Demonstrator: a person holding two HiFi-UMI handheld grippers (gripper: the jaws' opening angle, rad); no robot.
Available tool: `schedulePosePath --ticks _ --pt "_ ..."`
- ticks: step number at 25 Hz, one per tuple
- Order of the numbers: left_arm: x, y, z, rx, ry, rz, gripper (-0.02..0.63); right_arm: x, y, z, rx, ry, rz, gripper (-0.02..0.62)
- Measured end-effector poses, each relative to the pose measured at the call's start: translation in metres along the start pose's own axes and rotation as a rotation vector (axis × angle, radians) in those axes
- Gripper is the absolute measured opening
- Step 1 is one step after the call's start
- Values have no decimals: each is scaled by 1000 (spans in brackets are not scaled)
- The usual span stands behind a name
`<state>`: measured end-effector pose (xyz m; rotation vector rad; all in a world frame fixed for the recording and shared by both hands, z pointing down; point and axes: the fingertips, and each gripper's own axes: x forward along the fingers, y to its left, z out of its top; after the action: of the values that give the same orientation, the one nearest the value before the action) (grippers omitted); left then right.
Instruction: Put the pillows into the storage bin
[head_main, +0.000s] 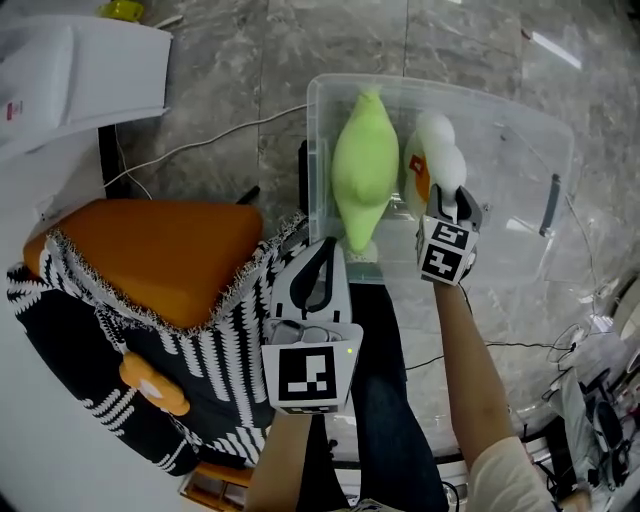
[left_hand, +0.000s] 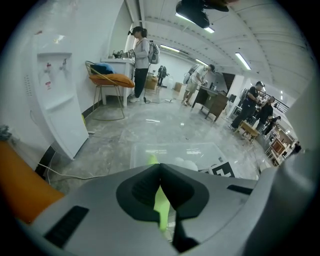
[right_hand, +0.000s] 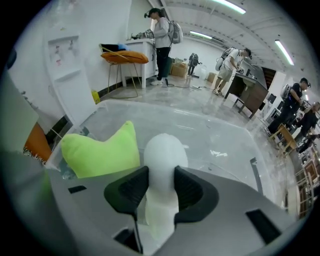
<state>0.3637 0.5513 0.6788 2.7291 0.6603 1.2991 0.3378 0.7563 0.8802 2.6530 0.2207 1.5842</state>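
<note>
White pillow (right_hand: 165, 150) is pinched between the right gripper (right_hand: 161, 174) pads, jaws about half spread, over the storage bin (head_main: 520, 112) interior; green pillow (head_main: 365, 165) is stood on end in the bin's left part; left gripper (left_hand: 160, 167) is held at the bin's near rim, jaws closed tip to tip, empty; orange cushion (head_main: 160, 250) and striped blanket (head_main: 205, 365) are piled left of the bin.

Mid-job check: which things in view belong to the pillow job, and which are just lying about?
Job:
- storage bin
- green pillow, in the bin
- white pillow, between the right hand-held gripper's jaws
- orange pillow and striped pillow, outside the bin

Lying about:
- water dispenser
- floor cable
</note>
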Motion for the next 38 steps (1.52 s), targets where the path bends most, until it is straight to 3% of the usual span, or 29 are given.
schedulePosePath --ticks 5,8,18,25,32,38 --pt "-11 9 -2 -12 13 19 14 -8 38 4 56 -16 117 194" --pt "-19 16 5 -36 -16 33 14 -19 61 11 58 -39 189 243" --pt "-67 65 13 -154 -107 139 14 -77 94 57 56 -153 251 276" --pt "-156 119 9 -185 -116 230 14 -204 164 121 -24 -345 377 276" --pt "-278 181 23 -264 -244 379 14 -349 268 182 -168 -522 560 276" --pt "-414 223 20 -351 -352 508 14 -475 359 182 -224 -571 711 276"
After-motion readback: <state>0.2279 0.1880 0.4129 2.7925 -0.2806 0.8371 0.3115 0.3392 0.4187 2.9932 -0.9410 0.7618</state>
